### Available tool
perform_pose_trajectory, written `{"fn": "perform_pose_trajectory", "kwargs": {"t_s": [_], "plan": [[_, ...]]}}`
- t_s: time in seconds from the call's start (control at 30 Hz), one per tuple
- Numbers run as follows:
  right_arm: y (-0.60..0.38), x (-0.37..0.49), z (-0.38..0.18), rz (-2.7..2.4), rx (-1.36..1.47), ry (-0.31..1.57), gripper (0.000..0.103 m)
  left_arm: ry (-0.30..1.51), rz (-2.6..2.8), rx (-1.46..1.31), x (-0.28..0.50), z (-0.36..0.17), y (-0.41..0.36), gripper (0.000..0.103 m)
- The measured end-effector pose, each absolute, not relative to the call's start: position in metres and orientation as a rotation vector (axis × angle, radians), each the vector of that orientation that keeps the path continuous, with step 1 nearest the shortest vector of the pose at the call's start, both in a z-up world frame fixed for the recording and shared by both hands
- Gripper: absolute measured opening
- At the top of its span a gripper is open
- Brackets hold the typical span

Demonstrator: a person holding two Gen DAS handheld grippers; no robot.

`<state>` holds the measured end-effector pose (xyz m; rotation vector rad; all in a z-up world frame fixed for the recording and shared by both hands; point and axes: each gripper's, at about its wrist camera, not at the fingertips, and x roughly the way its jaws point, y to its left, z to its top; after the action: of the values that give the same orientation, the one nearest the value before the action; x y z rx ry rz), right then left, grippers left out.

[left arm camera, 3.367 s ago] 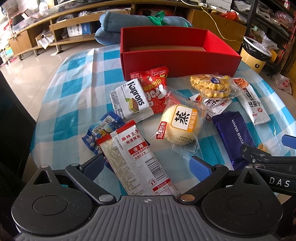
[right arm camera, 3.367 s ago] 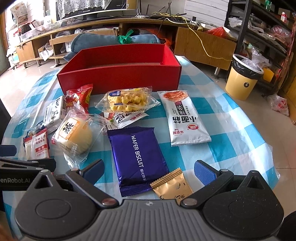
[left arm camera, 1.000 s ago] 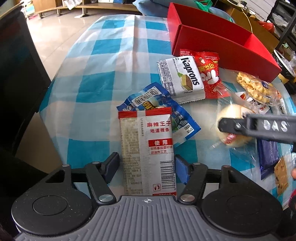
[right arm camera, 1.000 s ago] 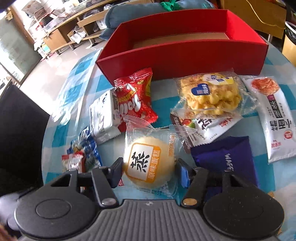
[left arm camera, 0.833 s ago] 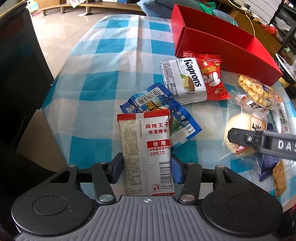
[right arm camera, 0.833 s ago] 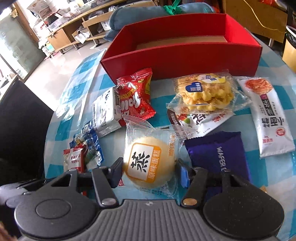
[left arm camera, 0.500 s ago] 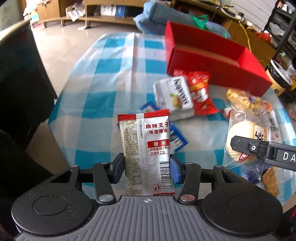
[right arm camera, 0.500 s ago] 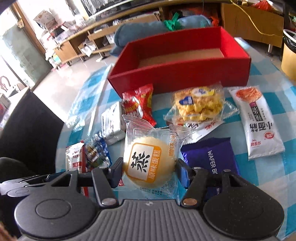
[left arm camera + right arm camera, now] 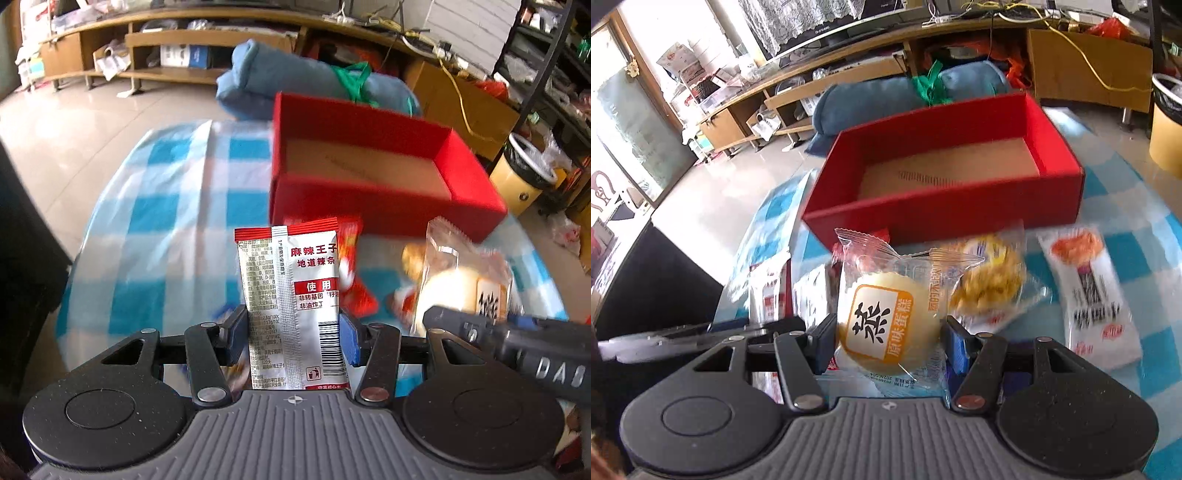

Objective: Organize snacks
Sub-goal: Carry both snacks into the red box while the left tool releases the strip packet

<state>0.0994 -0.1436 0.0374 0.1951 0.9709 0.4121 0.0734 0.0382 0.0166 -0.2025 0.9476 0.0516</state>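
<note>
Left gripper [image 9: 291, 334] was clamped on the silver spicy-strip sachet [image 9: 291, 306] — a second earlier its jaws stood wider around it on the cloth; now the sachet hung upright between the pads, clear of the checked tablecloth [image 9: 166, 218]. Right gripper [image 9: 888, 341] was clamped on the wrapped steamed cake [image 9: 882, 325], likewise lifted off the pile since then. Ahead of both grippers sat the red box [image 9: 369, 206], open and empty — judged next stop. Loose packets, including the red snack bag [image 9: 354, 291], remained between grippers and box.
</note>
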Motion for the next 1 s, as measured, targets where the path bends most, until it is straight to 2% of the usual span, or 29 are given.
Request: {"fn": "perform_pose_trajectory", "kwargs": {"t_s": [0.53, 1.0], "plan": [[-0.164, 0.21, 0.063, 0.316, 0.198, 0.884, 0.054, 0.84, 0.048, -0.165, 0.185, 0.051, 0.015, 0.058], [-0.158, 0.283, 0.026, 0.268, 0.133, 0.939, 0.054, 0.881, 0.098, -0.121, 0.253, 0.018, 0.008, 0.058]]}}
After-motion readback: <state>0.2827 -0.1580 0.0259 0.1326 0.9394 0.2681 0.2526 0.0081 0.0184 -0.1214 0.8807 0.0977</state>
